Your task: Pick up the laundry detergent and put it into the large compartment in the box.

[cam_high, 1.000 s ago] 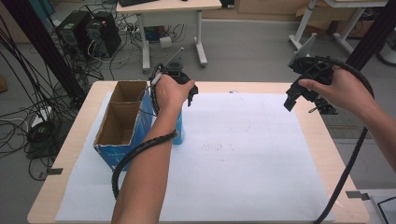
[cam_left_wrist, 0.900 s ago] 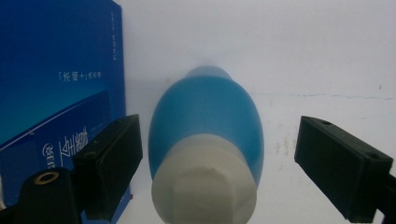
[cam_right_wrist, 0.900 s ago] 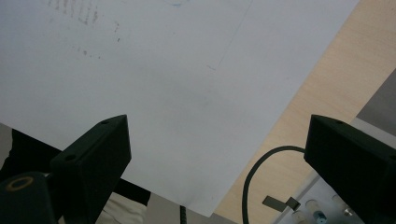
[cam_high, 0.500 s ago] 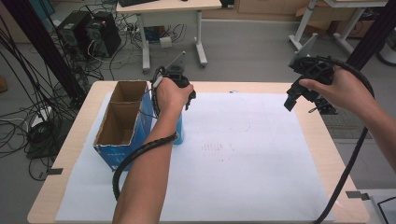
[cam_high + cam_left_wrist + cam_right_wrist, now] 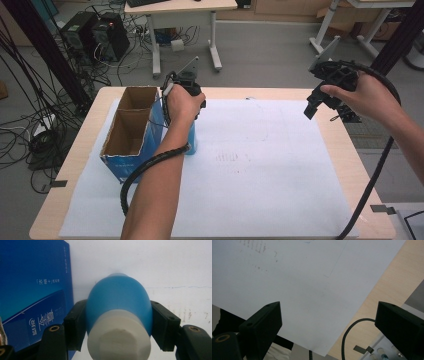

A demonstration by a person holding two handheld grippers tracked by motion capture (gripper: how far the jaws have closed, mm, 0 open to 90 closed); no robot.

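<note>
A blue bottle (image 5: 118, 302) with a white cap stands on the white sheet, right beside the blue cardboard box (image 5: 32, 297). My left gripper (image 5: 119, 316) is shut on the bottle, its jaws having just closed, and both pads press the bottle's sides. In the high view the left hand covers that gripper (image 5: 186, 95), and the bottle (image 5: 192, 142) shows below the hand, beside the box (image 5: 150, 137). My right gripper (image 5: 314, 105) hangs open above the table's right side. Nothing is between the open jaws of the right gripper (image 5: 328, 322).
The open-topped box has two compartments and stands at the table's left. A white sheet (image 5: 260, 170) covers most of the wooden table (image 5: 350, 165). The gripper cables trail toward the front edge. Desks and tangled cables stand on the floor beyond the table.
</note>
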